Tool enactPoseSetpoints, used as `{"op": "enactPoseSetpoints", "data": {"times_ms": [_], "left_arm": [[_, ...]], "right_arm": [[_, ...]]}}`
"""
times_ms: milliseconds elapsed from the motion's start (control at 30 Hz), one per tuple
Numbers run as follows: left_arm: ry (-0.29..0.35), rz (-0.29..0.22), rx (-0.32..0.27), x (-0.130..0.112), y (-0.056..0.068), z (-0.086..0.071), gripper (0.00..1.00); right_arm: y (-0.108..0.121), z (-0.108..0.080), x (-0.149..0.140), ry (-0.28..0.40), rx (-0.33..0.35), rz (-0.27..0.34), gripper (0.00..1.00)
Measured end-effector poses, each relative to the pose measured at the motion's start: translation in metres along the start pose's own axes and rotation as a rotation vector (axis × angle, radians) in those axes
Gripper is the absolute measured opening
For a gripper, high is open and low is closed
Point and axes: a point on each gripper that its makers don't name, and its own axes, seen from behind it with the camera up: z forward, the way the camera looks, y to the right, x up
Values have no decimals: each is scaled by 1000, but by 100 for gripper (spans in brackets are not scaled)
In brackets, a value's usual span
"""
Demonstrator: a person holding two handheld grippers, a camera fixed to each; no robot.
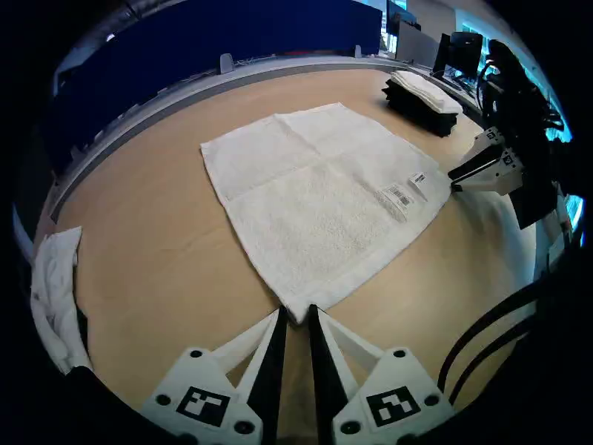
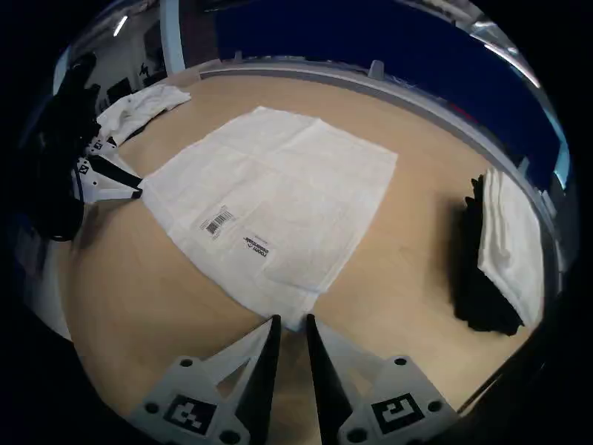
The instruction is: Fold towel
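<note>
Hidden / unclear:
- Left gripper [image 1: 296,315]: fingers nearly closed, a narrow gap left. One corner of the towel [image 1: 326,193] tapers into that gap. Cannot tell whether both fingers press on it.
- Right gripper [image 2: 293,320]: same posture, fingers a narrow slit apart with the neighbouring towel corner poking in between. Grip cannot be confirmed.
- In the left gripper view the right gripper sits far off, tips at its towel corner. Whatever holds it is a dark mass, not made out.
- Two labels [image 2: 222,220] lie on the towel face, print too small to make out.
- Crumpled white cloth [image 1: 55,289] is partly cut off at the picture's edge.

Edges / room:
- Towel lies spread flat on the wooden table [image 1: 163,245], creases crossing it. The two far corners lie free.
- Bare wood on all sides of the towel, widest toward the crumpled cloth.
- Stack of folded towels [image 1: 424,100], white on black, stands near the far corner on the right gripper's side, apart from the towel.
- Blue partition [image 1: 222,33] runs behind the table's grey back rim.
- Cables [image 1: 489,334] cross low beside the left gripper.
</note>
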Motion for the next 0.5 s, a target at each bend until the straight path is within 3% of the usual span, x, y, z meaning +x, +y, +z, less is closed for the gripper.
{"op": "enactPoseSetpoints", "data": {"times_ms": [167, 500], "left_arm": [[2, -4, 4, 0, 0, 0, 21], [2, -6, 8, -1, 1, -1, 20]], "right_arm": [[0, 1, 0, 0, -4, -5, 25], [1, 1, 0, -8, 2, 37, 11]]}}
